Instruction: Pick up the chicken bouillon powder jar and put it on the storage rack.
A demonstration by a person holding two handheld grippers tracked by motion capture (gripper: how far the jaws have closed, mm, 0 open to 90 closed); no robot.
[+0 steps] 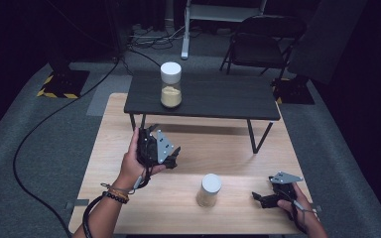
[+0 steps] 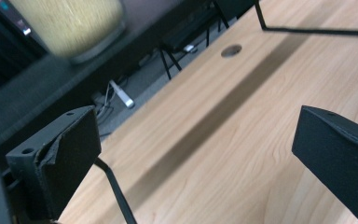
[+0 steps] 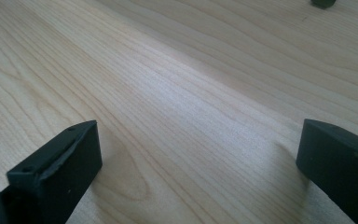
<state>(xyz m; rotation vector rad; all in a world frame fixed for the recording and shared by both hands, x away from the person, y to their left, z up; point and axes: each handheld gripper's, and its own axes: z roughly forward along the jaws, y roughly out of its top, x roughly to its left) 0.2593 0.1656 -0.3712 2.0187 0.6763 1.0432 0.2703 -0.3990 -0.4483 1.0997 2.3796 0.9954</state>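
A jar with a white lid and tan powder stands on the small dark raised shelf; its blurred base is at the top left of the left gripper view. A second white-lidded jar stands on the light wooden table, near the front. My left gripper is held tilted above the table's left-middle, open, with nothing between its jaws. My right gripper rests low at the front right, to the right of the near jar, open and empty over bare wood.
The dark shelf stands on thin black legs at the table's far half. A folding chair and a white stand are beyond. A black cable runs over the grey floor on the left. A round hole marks the tabletop.
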